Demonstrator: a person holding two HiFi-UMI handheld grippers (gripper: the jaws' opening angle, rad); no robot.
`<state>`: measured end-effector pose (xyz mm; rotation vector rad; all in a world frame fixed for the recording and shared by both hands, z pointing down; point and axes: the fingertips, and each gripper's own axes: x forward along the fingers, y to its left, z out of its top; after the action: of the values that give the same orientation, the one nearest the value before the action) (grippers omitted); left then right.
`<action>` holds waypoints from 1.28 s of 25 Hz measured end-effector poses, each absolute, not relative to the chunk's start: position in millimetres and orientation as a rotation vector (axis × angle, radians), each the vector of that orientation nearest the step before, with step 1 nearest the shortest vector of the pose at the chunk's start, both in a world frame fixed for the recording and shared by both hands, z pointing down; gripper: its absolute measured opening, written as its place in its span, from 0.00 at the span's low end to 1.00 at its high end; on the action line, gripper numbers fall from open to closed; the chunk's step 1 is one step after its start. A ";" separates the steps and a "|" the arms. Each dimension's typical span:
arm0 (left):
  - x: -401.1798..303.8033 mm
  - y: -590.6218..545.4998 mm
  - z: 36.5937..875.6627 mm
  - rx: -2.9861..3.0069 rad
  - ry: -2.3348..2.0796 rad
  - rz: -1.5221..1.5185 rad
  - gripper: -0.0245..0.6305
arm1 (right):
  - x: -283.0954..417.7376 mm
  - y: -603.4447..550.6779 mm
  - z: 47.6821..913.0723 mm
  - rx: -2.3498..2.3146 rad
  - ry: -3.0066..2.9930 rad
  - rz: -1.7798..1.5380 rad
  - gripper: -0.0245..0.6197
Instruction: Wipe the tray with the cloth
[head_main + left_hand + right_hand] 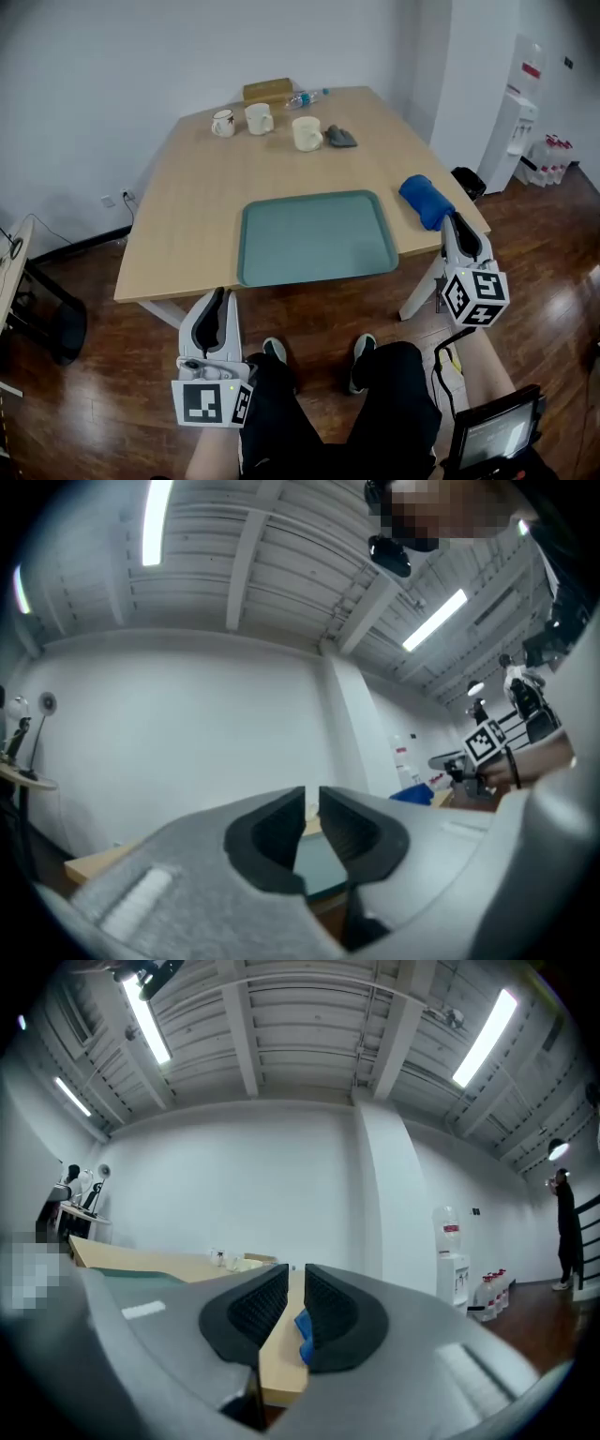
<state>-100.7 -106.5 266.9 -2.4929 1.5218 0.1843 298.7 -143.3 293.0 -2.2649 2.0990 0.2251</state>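
A teal tray (319, 236) lies empty near the front edge of the wooden table (197, 187). A rolled blue cloth (427, 200) rests on the table to the tray's right, by the table's right edge. My left gripper (219, 298) hangs below the front edge, left of the tray, shut with nothing in it. My right gripper (457, 221) is just in front of the blue cloth, apart from it, shut and empty. In the left gripper view the jaws (311, 803) stand close together over the tray (323, 866). The right gripper view shows the blue cloth (302, 1326) just beyond its gripper (296, 1283).
At the table's far end stand three cups (260, 118), a grey rag (341, 137), a plastic bottle (305, 97) and a brown box (267, 90). A water dispenser (511, 131) stands at the right wall. My legs and shoes (364, 349) are below the table edge.
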 end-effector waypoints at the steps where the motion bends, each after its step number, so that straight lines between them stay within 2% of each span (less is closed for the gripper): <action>1: -98.8 -109.7 263.4 -2.486 1.518 0.194 0.11 | 302.5 -145.4 289.6 -2.270 2.097 0.235 0.12; 5: -88.6 -117.7 251.2 -2.471 1.494 0.216 0.11 | 322.6 -158.6 281.9 -2.322 2.128 0.257 0.15; 12: -96.2 -169.3 271.7 -2.525 1.494 0.104 0.11 | 351.4 -246.7 337.5 -2.473 2.529 -0.040 0.51; 14: -107.9 -203.8 287.0 -2.590 1.542 0.025 0.12 | 363.5 -268.5 362.0 -2.534 2.644 -0.107 0.53; 17: -120.5 -255.7 320.7 -2.749 1.575 -0.201 0.17 | 376.0 -289.5 407.4 -2.591 2.850 -0.311 0.50; 18: -119.6 -265.8 331.3 -2.803 1.544 -0.305 0.17 | 376.4 -292.0 417.9 -2.587 2.910 -0.372 0.35; 19: -115.5 -270.1 341.4 -2.847 1.475 -0.424 0.19 | 373.3 -294.1 421.2 -2.556 2.948 -0.400 0.25; 20: -108.8 -268.1 351.4 -2.868 1.367 -0.556 0.25 | 365.8 -296.6 417.4 -2.500 2.966 -0.397 0.23; 21: -100.8 -260.7 361.5 -2.858 1.232 -0.692 0.36 | 353.5 -299.5 408.5 -2.424 2.974 -0.372 0.22; 24: -78.5 -230.7 391.1 -2.717 0.874 -0.974 0.54 | 299.9 -311.1 378.3 -2.211 3.045 -0.221 0.22; 28: -59.4 -213.2 399.0 -2.811 0.815 -0.932 0.53 | 240.5 -330.9 390.9 -2.171 3.297 -0.032 0.22; 32: -75.0 -212.2 401.6 -2.887 0.921 -0.862 0.53 | 200.0 -350.0 398.9 -2.187 3.405 0.095 0.22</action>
<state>-75.0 -212.2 401.6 -2.8868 0.9207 -0.8624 200.0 -350.0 398.9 -2.1869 3.4049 0.0949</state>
